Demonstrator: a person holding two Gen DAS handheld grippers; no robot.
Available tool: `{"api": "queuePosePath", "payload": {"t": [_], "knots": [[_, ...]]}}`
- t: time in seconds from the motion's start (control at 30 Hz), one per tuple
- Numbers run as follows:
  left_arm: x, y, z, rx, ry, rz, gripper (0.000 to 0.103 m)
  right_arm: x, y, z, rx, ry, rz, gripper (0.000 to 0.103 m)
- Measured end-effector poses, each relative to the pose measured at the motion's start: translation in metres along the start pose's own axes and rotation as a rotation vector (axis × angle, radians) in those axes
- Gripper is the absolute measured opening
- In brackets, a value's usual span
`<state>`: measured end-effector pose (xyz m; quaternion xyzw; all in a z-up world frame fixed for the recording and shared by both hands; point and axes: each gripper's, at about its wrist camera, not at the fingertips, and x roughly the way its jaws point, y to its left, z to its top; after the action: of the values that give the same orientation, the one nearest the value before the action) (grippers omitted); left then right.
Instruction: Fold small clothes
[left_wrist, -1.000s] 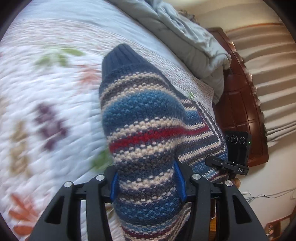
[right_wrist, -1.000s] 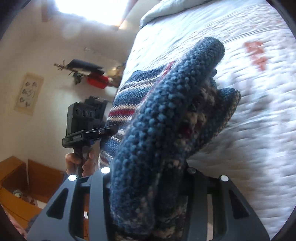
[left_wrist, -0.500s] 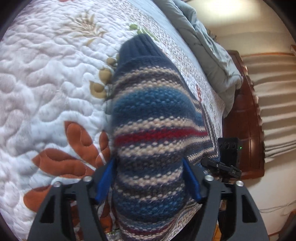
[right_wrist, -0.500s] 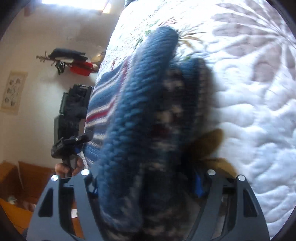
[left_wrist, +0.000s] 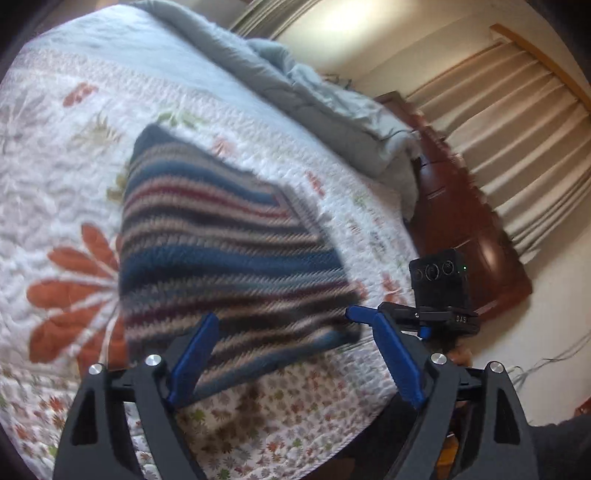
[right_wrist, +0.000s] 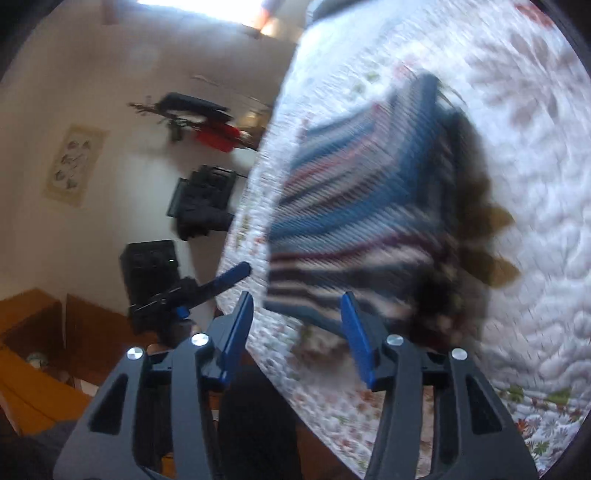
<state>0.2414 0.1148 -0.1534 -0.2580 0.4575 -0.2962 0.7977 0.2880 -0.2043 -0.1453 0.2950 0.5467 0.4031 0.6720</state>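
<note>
Left wrist view: "DAS" on right gripper (left_wrist: 360, 314); both grippers' fingers released, striped sweater (left_wrist: 221, 251) lying on quilt (left_wrist: 55, 184)

You are looking across a bed under a white floral quilt (left_wrist: 55, 177), a grey-blue duvet (left_wrist: 332, 107) bunching by the dark wooden headboard (left_wrist: 476, 236). Beige curtains (left_wrist: 517, 140) are hanging behind; daylight is glaring through a window (right_wrist: 199, 11) above a poster (right_wrist: 75, 164).

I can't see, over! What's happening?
Left gripper open, right gripper open. Blue striped knitted sweater lying folded on white floral quilt. Nothing blocking.
</note>
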Motion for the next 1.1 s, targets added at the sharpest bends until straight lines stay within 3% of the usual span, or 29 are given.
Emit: {"api": "queuePosePath", "payload": {"t": [0.07, 0.1, 0.17, 0.23, 0.3, 0.43, 0.5, 0.57, 0.63, 0.67, 0.7, 0.73, 0.8, 0.83, 0.97, 1.03, 1.1], "knots": [[0.022, 0.01, -0.007, -0.039, 0.04, 0.011, 0.086, -0.007, -0.033, -0.004, 0.047, -0.012, -0.07, 0.034], [0.024, 0.02, -0.014, -0.058, 0.051, 0.012, 0.086, -0.008, -0.042, -0.004, 0.071, -0.021, -0.075, 0.025], [0.029, 0.036, -0.026, -0.094, 0.071, -0.003, 0.086, -0.019, -0.058, -0.013, 0.118, -0.029, -0.081, 0.018], [0.023, 0.044, -0.035, -0.101, 0.067, -0.011, 0.086, -0.022, -0.043, -0.015, 0.08, -0.014, -0.107, 0.023], [0.015, 0.036, -0.034, -0.081, 0.068, -0.004, 0.086, -0.027, -0.015, -0.005, 0.022, -0.029, -0.11, 0.036], [-0.02, 0.012, -0.01, 0.015, -0.021, -0.026, 0.089, -0.037, 0.024, 0.045, -0.077, -0.111, -0.058, 0.046], [-0.023, 0.015, 0.008, 0.01, -0.05, -0.024, 0.093, -0.018, 0.023, 0.068, -0.057, -0.089, -0.012, 0.047], [-0.008, 0.027, 0.021, -0.018, -0.017, 0.012, 0.093, -0.002, -0.009, 0.084, 0.014, -0.039, 0.006, 0.047], [0.016, 0.041, 0.021, -0.026, 0.061, 0.042, 0.093, 0.012, -0.041, 0.084, 0.066, 0.012, -0.038, 0.034], [0.026, 0.048, 0.02, -0.034, 0.094, 0.061, 0.093, 0.016, -0.056, 0.08, 0.097, 0.024, -0.047, 0.021], [0.031, 0.054, 0.019, -0.045, 0.123, 0.066, 0.093, 0.016, -0.062, 0.08, 0.116, 0.028, -0.05, 0.014], [0.03, 0.052, 0.019, -0.045, 0.124, 0.077, 0.093, 0.01, -0.06, 0.083, 0.109, 0.013, -0.061, 0.018], [0.023, 0.037, 0.022, 0.0, 0.117, 0.114, 0.093, -0.005, -0.043, 0.085, 0.053, -0.014, -0.046, 0.051], [0.016, 0.022, 0.026, 0.061, 0.086, 0.161, 0.093, -0.008, -0.026, 0.094, 0.013, -0.035, -0.056, 0.054], [0.012, -0.001, 0.048, 0.203, -0.004, 0.348, 0.099, 0.01, -0.012, 0.137, -0.018, -0.052, -0.084, 0.055], [0.026, 0.006, 0.059, 0.202, 0.007, 0.399, 0.099, 0.029, -0.034, 0.154, 0.047, -0.038, -0.116, 0.055], [0.037, 0.017, 0.065, 0.184, 0.026, 0.419, 0.099, 0.048, -0.049, 0.163, 0.082, -0.02, -0.142, 0.046]]}}
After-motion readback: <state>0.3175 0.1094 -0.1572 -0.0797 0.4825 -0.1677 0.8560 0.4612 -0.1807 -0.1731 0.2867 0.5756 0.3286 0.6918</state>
